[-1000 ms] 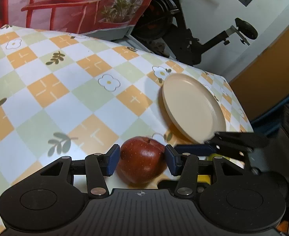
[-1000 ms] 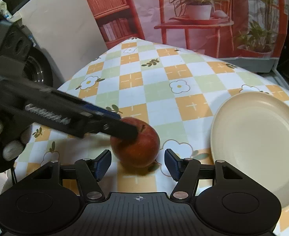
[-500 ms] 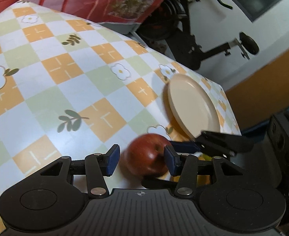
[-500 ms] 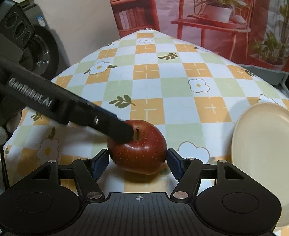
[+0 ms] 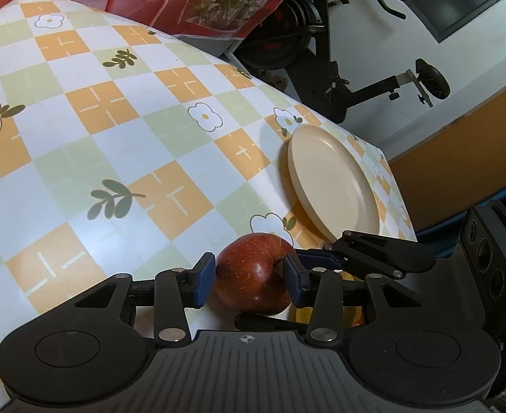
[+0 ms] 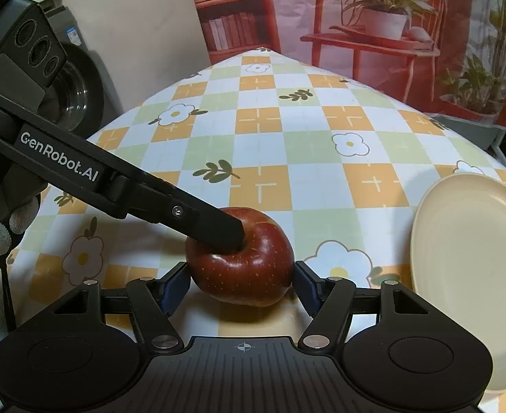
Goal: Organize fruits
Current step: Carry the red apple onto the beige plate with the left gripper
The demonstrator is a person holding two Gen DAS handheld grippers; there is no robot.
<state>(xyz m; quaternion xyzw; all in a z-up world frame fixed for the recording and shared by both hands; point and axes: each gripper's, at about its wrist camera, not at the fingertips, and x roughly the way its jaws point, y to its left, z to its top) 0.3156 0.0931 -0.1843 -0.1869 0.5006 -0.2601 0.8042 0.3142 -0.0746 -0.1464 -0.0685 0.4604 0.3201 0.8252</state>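
A dark red apple rests on the checked tablecloth near the table's front edge. My left gripper has closed its blue pads onto both sides of the apple. My right gripper stands open around the same apple from the other side, its pads close to the skin with small gaps. In the right wrist view a left finger lies across the apple's top. A yellow fruit shows partly behind the left gripper's right finger. A cream plate lies empty to the right.
The checked tablecloth covers the table. An exercise bike stands beyond the far edge. A red-printed backdrop hangs behind the table. A washing machine stands at the left.
The left pads have closed in from a wider gap onto the apple. The right gripper has moved forward, so the apple now sits between its pads.
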